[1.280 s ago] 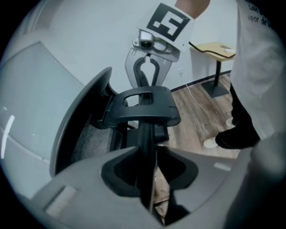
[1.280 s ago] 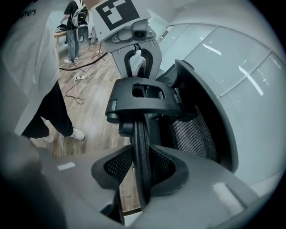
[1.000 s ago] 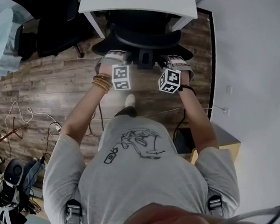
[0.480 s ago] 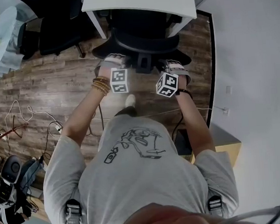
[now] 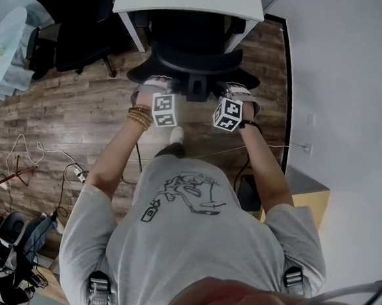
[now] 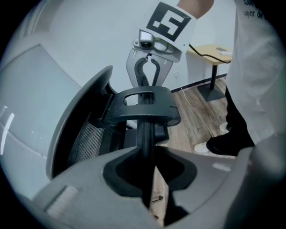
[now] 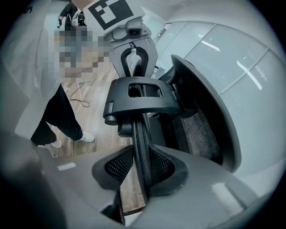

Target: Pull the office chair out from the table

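Observation:
A black office chair (image 5: 193, 50) stands partly under the white table (image 5: 189, 0) in the head view. Its curved headrest (image 5: 197, 66) faces me. My left gripper (image 5: 154, 85) is shut on the headrest's left end and my right gripper (image 5: 233, 87) on its right end. In the left gripper view the jaws of the left gripper (image 6: 147, 179) clamp the thin black headrest edge (image 6: 146, 134), with the right gripper (image 6: 146, 74) at the far end. In the right gripper view the right gripper (image 7: 142, 172) pinches the mesh edge (image 7: 140, 138); the mesh backrest (image 7: 196, 134) lies to the right.
A second black chair (image 5: 70, 39) and a round glass table (image 5: 2, 48) stand at the upper left. Cables (image 5: 40, 157) trail over the wood floor. A white wall (image 5: 345, 103) and a small wooden side table (image 5: 306, 198) close the right side.
Both grippers, still clamped on the headrest, have drawn back toward the person. The chair has rolled a little way out from under the table.

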The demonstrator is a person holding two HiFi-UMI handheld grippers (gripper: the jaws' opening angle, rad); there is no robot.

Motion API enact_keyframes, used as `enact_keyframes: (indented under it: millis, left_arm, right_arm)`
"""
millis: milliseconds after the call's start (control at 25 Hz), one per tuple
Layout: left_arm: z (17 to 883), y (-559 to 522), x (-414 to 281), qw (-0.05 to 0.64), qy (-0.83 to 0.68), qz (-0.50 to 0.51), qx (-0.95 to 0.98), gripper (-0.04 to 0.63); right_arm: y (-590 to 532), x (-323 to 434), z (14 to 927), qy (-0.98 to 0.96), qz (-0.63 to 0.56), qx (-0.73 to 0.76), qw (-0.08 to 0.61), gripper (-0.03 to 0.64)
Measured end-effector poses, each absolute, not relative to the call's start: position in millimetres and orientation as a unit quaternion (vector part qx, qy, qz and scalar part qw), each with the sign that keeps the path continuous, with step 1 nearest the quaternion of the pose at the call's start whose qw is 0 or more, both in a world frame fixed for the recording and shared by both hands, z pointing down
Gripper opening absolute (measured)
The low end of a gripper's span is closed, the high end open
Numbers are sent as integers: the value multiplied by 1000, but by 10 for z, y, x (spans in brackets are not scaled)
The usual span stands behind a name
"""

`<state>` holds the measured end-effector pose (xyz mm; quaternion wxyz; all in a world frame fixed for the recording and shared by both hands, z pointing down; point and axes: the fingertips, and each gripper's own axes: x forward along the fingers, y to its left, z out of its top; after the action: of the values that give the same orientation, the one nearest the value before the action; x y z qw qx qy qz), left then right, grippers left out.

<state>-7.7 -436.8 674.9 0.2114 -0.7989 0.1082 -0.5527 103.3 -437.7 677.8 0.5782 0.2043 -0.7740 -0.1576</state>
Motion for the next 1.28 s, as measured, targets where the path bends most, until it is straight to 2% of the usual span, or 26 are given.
enact_keyframes:
  millis: [1280]
  left_arm:
    - [6775,-1818,200,167,137,-578,-787,92]
  right_arm:
    - [-1870,1309,6765,-791,-190,185,551,115]
